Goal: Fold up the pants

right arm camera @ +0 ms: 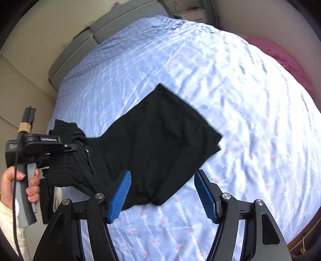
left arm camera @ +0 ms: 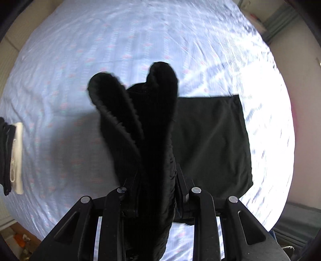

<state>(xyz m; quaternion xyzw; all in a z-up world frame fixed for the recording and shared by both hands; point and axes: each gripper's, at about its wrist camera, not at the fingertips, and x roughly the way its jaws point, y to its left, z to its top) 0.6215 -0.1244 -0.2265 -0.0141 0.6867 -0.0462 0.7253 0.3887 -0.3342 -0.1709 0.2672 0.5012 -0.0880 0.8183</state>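
Note:
Black pants (right arm camera: 158,140) lie on the bed with the leg end flat and far from me. My left gripper (left arm camera: 156,180) is shut on the elastic waistband (left arm camera: 140,112), which bunches up between its fingers and is lifted off the sheet. In the right wrist view the left gripper (right arm camera: 66,148) shows at the left, held by a hand, with the gathered waistband (right arm camera: 64,140) in it. My right gripper (right arm camera: 162,192) is open and empty, its blue pads (right arm camera: 120,192) hovering over the near edge of the pants.
The bed has a light blue flowered sheet (right arm camera: 230,100). A grey headboard (right arm camera: 80,40) and a nightstand (right arm camera: 190,14) stand at the far end. A pink cloth (right arm camera: 280,58) lies at the right edge. A white and black item (left arm camera: 14,156) sits at the left.

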